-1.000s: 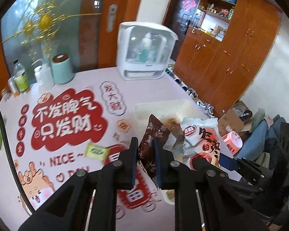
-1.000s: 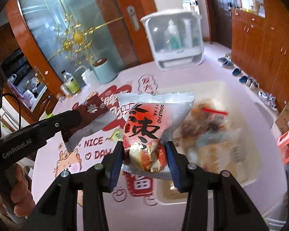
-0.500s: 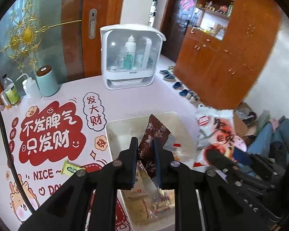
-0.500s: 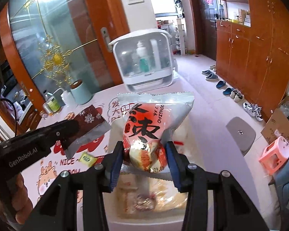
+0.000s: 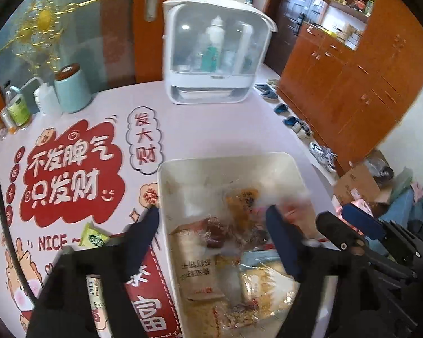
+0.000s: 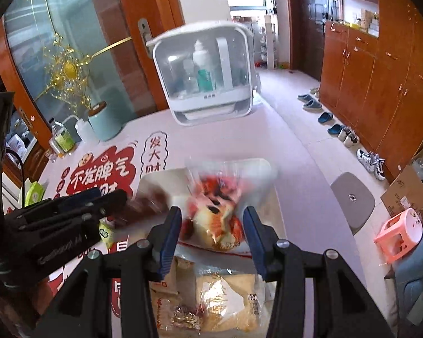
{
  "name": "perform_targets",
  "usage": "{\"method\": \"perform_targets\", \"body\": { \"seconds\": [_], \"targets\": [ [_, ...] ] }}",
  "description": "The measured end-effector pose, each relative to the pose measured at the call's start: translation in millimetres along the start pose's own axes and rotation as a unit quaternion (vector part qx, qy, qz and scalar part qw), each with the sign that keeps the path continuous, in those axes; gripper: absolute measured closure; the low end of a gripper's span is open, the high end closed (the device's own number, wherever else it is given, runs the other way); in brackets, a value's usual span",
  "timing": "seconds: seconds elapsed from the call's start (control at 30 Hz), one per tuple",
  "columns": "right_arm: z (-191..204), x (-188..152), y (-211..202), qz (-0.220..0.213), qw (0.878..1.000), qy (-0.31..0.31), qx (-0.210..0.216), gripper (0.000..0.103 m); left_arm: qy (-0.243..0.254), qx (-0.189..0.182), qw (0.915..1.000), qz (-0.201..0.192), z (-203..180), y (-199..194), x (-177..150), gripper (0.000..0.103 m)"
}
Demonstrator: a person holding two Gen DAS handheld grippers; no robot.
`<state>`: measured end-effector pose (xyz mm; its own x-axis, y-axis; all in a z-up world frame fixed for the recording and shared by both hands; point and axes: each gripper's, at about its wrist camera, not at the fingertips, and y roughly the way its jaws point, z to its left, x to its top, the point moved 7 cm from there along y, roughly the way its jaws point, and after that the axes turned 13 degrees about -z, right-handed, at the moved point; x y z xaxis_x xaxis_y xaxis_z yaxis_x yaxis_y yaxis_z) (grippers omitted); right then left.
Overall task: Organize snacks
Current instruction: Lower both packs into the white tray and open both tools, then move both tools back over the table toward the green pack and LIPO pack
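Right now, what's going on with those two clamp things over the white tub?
A person is sorting snacks with a handheld gripper in each hand. Both hang over the white bin, already full of packets. The left gripper has open fingers and holds nothing. The right gripper is open too, with a blurred red and white snack bag between its fingers. A small green packet lies on the table.

Right hand-held gripper (image 6: 213, 235) hangs over the white bin (image 6: 263, 169), jaws spread apart, and the red-and-white snack bag (image 6: 217, 205) sits blurred between them, contact unclear. Below it, packets (image 6: 225, 301) fill the bin. Left hand-held gripper (image 6: 110, 200) reaches in from the table's left side.
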<state>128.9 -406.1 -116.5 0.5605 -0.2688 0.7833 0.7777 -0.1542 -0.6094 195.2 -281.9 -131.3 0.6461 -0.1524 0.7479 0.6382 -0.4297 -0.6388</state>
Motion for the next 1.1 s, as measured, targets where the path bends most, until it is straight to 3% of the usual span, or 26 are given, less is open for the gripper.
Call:
{"method": "perform_targets", "body": {
  "seconds": [0.13, 0.5, 0.83, 1.1],
  "targets": [
    [-2.5, -6.8, 9.4, 0.015, 1.0, 0.009, -0.001, 0.049, 0.001, 0.024, 0.9997, 0.003, 15.3, 2.5, -4.0, 0.022],
    [1.9, -13.9, 12.6, 0.029, 1.0, 0.011, -0.003, 0.049, -0.028, 0.044, 0.9986, 0.01, 46.3, -4.1, -14.7, 0.022],
    [11.6, -19.2, 2.5, 0.029, 1.0, 0.01, -0.009, 0.049, -0.014, 0.022, 0.9992, -0.031, 48.5, -32.4, -17.1, 0.022],
    [33.3, -20.6, -15.2, 0.017, 1.0, 0.008, -0.003, 0.049, -0.019, -0.006, 0.9997, -0.014, 62.8, -66.6, -9.9, 0.022]
  ]
}}
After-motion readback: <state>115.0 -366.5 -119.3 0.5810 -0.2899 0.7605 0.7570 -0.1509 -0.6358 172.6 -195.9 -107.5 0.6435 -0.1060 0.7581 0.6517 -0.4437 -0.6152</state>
